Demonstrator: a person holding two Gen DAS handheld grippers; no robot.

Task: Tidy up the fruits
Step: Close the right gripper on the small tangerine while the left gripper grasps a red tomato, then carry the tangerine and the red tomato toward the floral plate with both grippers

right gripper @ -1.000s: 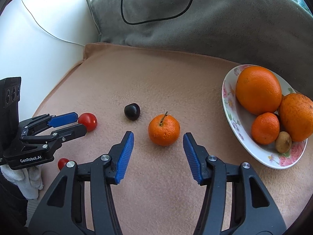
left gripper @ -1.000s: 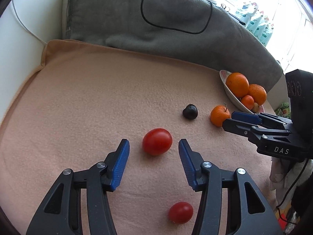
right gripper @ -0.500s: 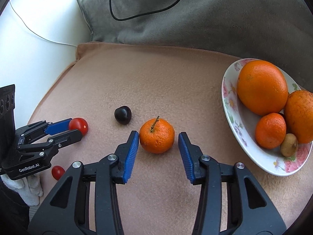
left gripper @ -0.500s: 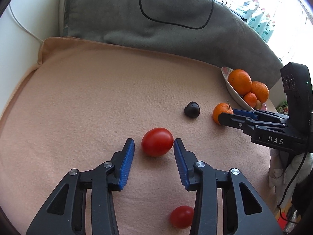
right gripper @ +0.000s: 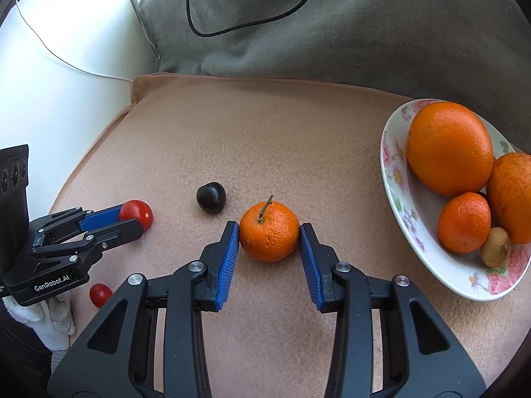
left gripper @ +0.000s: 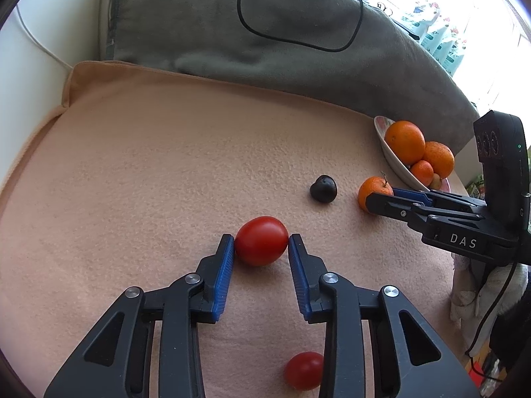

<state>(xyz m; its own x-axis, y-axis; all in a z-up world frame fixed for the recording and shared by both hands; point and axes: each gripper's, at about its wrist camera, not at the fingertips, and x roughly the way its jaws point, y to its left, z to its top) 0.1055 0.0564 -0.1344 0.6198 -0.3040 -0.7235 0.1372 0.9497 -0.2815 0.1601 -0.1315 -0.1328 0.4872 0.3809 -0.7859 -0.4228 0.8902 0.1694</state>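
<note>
Now both my tongs are closing at once, each on one fruit lying on the peach fleece blanket (left gripper: pixel 139 179).

My left gripper (left gripper: pixel 261 248) has just been closing, its blue pads touching the large red tomato (left gripper: pixel 261 240); my right gripper (right gripper: pixel 269 237) likewise pinches the stemmed orange mandarin (right gripper: pixel 268 231). Next, I judge, a gentle lift, then rightward to the floral white plate (right gripper: pixel 398 199) at the far right.

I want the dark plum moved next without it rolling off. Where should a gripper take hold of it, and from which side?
Grip the dark plum across its rounded middle, coming down from above and the near side. It lies free on the peach blanket, apart from the tangerine and larger tomato, so both flanks look open. It looks slightly heart-shaped, so avoid the tapered end.
</note>
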